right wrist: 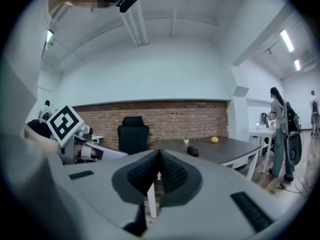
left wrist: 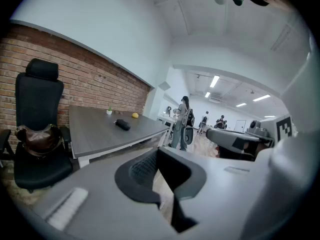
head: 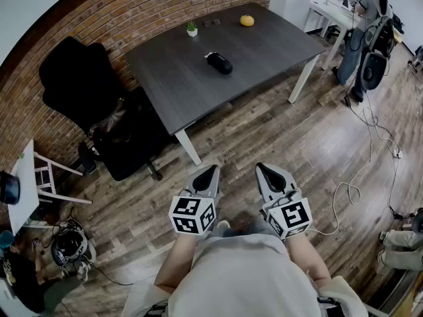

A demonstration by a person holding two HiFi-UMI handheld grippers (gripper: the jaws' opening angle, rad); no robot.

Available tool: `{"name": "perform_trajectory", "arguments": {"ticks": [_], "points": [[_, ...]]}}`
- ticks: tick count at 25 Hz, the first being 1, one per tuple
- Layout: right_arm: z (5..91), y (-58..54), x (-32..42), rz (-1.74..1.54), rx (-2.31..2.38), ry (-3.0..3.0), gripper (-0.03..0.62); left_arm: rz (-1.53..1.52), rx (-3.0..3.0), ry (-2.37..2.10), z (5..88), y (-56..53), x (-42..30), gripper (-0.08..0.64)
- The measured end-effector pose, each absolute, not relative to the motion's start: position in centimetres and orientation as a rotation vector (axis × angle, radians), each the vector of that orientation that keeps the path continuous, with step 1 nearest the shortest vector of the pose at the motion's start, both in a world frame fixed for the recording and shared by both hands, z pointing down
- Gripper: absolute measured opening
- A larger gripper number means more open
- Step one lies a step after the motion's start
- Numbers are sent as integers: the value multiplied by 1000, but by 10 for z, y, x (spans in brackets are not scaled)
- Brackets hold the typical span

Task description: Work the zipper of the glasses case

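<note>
The black glasses case (head: 219,63) lies in the middle of the dark grey table (head: 264,45), far ahead of me. It also shows small in the left gripper view as a black glasses case (left wrist: 122,125) and in the right gripper view as a black glasses case (right wrist: 192,151). My left gripper (head: 209,172) and right gripper (head: 266,169) hang side by side over the wooden floor, well short of the table. Both are shut with nothing between their jaws. The left gripper (left wrist: 159,151) and right gripper (right wrist: 159,154) point toward the table.
A small potted plant (head: 192,29) and an orange fruit (head: 246,20) sit on the table's far side. A black office chair (head: 99,104) stands left of it against the brick wall. A person (head: 363,32) stands at a white desk far right. Cables (head: 370,144) trail on the floor.
</note>
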State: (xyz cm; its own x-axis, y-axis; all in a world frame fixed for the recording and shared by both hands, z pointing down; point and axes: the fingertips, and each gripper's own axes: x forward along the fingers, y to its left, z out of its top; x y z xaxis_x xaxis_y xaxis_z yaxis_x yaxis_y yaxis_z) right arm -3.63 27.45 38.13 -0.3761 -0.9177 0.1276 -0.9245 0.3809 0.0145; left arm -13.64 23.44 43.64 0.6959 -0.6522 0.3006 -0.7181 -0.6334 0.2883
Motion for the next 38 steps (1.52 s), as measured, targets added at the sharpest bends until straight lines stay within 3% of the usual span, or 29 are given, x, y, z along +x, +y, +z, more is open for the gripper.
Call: {"name": "perform_trajectory", "arguments": {"ticks": [18,27,33,38], "points": [[384,303,-68,114,1682,-2502,3,189,2556,-1031,424,256,-163,12],[394,292,-77,179,1700,-2497,257,204,2597,-968,422,247,-174,187],[399,273,-67,224,1699,-2519,327,219,2600,-970,424,230,-168,265],[408,239,-49,248,1698,-2524,342,223,2577,-977,432,199,-154,276]]}}
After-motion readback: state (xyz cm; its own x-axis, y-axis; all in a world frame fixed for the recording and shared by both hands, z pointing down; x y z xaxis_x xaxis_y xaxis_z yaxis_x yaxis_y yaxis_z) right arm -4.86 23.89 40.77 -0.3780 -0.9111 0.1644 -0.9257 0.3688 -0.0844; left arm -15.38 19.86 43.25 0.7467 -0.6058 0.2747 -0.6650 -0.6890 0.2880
